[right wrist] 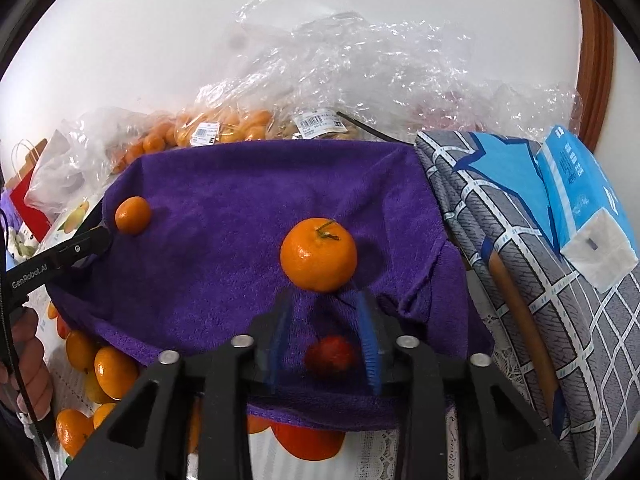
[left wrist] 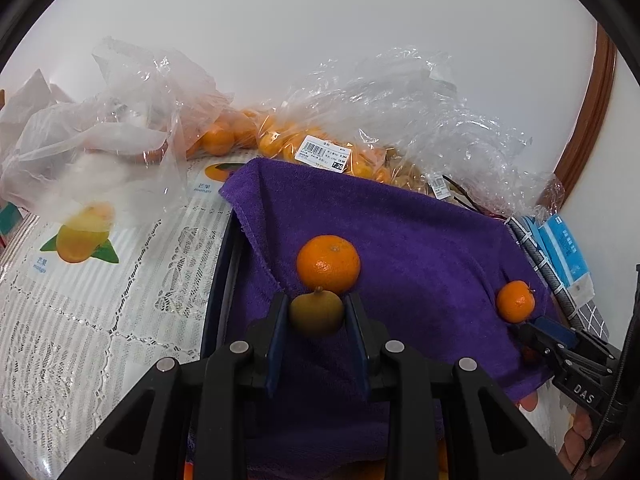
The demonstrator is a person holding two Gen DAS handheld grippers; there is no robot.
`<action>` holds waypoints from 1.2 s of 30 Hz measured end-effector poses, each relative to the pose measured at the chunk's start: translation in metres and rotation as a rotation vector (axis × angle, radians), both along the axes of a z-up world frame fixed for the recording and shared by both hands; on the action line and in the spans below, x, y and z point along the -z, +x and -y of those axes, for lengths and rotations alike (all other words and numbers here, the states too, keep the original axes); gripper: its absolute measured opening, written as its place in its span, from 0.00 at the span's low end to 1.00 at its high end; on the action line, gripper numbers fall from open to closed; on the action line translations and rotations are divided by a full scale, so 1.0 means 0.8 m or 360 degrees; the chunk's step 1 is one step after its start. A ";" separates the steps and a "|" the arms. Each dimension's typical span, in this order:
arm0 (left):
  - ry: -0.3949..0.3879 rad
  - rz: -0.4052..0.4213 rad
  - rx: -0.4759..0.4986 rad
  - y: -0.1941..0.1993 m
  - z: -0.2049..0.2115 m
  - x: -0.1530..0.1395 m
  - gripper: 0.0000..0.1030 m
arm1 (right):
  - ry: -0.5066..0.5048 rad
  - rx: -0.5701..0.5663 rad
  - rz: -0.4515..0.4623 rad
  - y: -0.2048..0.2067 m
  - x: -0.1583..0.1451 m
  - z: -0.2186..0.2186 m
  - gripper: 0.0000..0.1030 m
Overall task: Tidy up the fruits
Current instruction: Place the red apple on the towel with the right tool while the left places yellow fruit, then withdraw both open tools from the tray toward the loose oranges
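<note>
Two loose mandarins lie on the purple towel (left wrist: 420,240): a big one (left wrist: 328,264) near the towel's middle, a smaller one (left wrist: 515,301) towards its right edge; both are bright orange with dimpled peel. The left hand-held gripper (left wrist: 316,312) pinches one brownish-green fruit (left wrist: 316,314) just before the big mandarin. The right hand-held gripper (right wrist: 326,320) stands spread; one blurred red fruit (right wrist: 330,354) lies on the towel between its fingers. Several more mandarins (right wrist: 114,372) lie under the towel's near edge.

Left gripper (left wrist: 317,314): clamped on a small olive-brown fruit (left wrist: 316,312).
Purple towel (left wrist: 420,232): two oranges, one (left wrist: 328,264) just behind the held fruit, another (left wrist: 515,301) by the right gripper (left wrist: 532,330).
</note>
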State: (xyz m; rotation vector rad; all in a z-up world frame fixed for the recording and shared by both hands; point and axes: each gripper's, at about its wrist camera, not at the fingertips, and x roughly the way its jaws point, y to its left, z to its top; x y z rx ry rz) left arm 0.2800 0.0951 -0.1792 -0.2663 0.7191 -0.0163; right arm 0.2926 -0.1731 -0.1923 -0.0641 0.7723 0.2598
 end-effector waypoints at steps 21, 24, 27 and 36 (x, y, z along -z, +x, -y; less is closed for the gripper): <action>0.0020 0.0193 -0.0017 -0.032 0.001 -0.021 0.50 | -0.0011 -0.0002 0.0142 -0.037 -0.027 -0.008 0.62; -0.0005 0.0198 0.0008 -0.036 -0.001 -0.023 0.48 | 0.0026 -0.0020 0.0120 -0.039 -0.028 -0.008 0.58; 0.0022 0.0166 0.0011 -0.044 -0.002 -0.026 0.49 | 0.0036 -0.0040 0.0124 -0.045 -0.032 -0.010 0.58; 0.0002 0.0087 -0.0047 -0.132 -0.010 -0.021 0.48 | 0.0129 -0.0159 0.0054 -0.079 -0.027 -0.018 0.57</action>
